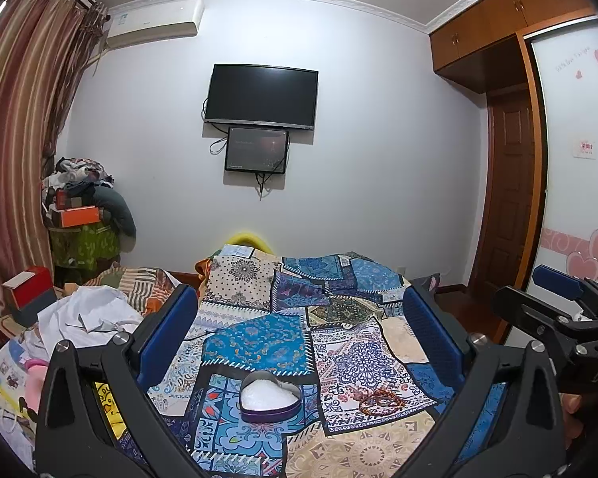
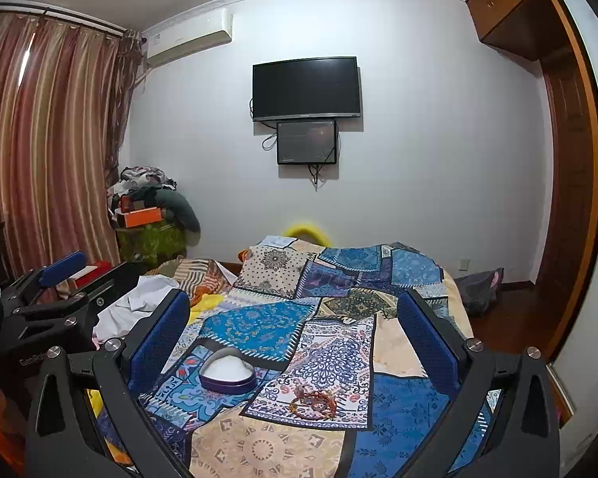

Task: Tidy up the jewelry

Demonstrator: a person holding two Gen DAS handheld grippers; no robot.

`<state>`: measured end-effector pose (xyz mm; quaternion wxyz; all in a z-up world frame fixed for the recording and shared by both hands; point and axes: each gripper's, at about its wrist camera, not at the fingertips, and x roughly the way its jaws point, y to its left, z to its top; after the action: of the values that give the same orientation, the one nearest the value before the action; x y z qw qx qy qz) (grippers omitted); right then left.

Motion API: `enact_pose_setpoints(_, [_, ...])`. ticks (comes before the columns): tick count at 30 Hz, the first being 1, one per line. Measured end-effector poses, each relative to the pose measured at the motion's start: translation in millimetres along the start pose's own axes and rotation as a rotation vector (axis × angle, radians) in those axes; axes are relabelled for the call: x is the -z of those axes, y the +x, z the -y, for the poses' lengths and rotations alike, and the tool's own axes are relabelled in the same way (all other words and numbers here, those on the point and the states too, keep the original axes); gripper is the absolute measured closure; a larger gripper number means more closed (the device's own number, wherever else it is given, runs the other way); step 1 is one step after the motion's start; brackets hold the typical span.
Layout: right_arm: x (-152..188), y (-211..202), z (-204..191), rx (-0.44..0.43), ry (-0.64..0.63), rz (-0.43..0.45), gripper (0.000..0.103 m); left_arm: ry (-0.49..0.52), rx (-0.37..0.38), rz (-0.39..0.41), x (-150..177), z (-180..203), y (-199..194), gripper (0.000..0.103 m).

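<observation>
A heart-shaped purple box (image 1: 270, 398) with white padding inside lies open on the patchwork cloth (image 1: 259, 342); it also shows in the right wrist view (image 2: 228, 372). A small pile of orange-brown beaded bracelets (image 1: 380, 399) lies just right of the box, and it shows in the right wrist view (image 2: 314, 401). My left gripper (image 1: 299, 318) is open and empty, held above and behind the box. My right gripper (image 2: 295, 330) is open and empty, held above the cloth behind the bracelets. Each gripper shows at the edge of the other's view.
The patchwork cloth (image 2: 259, 446) covers a bed. Crumpled white fabric (image 1: 87, 314) and papers lie at its left. A red box (image 1: 28, 290) and a heap of clothes (image 1: 83, 207) stand by the curtain. A wardrobe (image 1: 510, 183) is at the right.
</observation>
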<state>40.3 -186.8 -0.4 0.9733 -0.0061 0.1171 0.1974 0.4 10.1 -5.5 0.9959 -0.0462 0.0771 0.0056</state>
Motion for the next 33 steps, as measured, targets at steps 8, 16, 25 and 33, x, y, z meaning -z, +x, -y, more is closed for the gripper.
enact_pose_setpoints(8, [-0.4,-0.4,-1.1,-0.005,-0.004,-0.002,0.000,0.002,0.003,0.003,-1.6,2.5,1.0,0.000])
enact_pose_setpoints(16, [1.5,2.6,-1.7,-0.004,-0.004,-0.004,0.000,0.005,0.002,0.002,-2.1,2.9,1.3,0.000])
enact_pose_setpoints(25, [1.8,3.3,-1.6,-0.003,-0.001,-0.004,0.000,0.006,0.006,-0.001,-1.1,5.3,0.4,0.000])
enact_pose_setpoints(33, [2.5,4.1,0.1,-0.003,0.001,-0.006,0.000,0.007,0.006,-0.005,-1.0,5.7,0.7,0.000])
